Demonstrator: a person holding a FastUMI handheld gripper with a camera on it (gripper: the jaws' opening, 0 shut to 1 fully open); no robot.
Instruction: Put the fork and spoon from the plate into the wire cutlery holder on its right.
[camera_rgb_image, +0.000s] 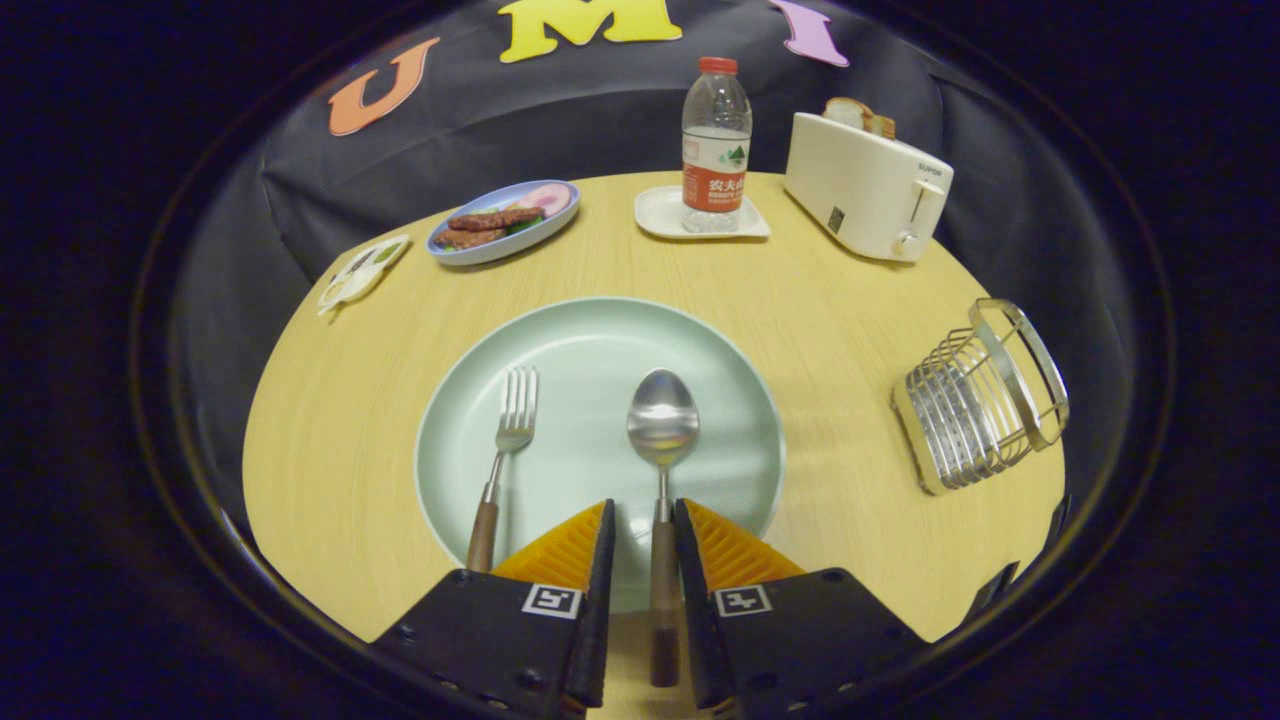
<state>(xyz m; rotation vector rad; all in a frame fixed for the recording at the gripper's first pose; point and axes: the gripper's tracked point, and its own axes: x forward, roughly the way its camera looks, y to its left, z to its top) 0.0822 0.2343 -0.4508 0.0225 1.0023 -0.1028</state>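
The steel spoon with a brown wooden handle (662, 470) lies on the pale green round plate (600, 340), its handle running lengthwise between the fingers of the black-and-orange gripper (643, 520); the fingers stand slightly apart, flanking the handle without visibly pressing it. The matching fork (505, 450) lies parallel, just left; the wire cutlery holder (980, 400) sits well right.

Fisheye riding on the tongs (643, 520), facing forward, low and close over the plate (600, 330), table (830, 300) beyond

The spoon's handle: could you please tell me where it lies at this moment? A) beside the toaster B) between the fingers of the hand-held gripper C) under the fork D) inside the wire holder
B: the spoon lies on the plate with its wooden handle running between the two fingers of the hand-held gripper, which have a small gap on each side.
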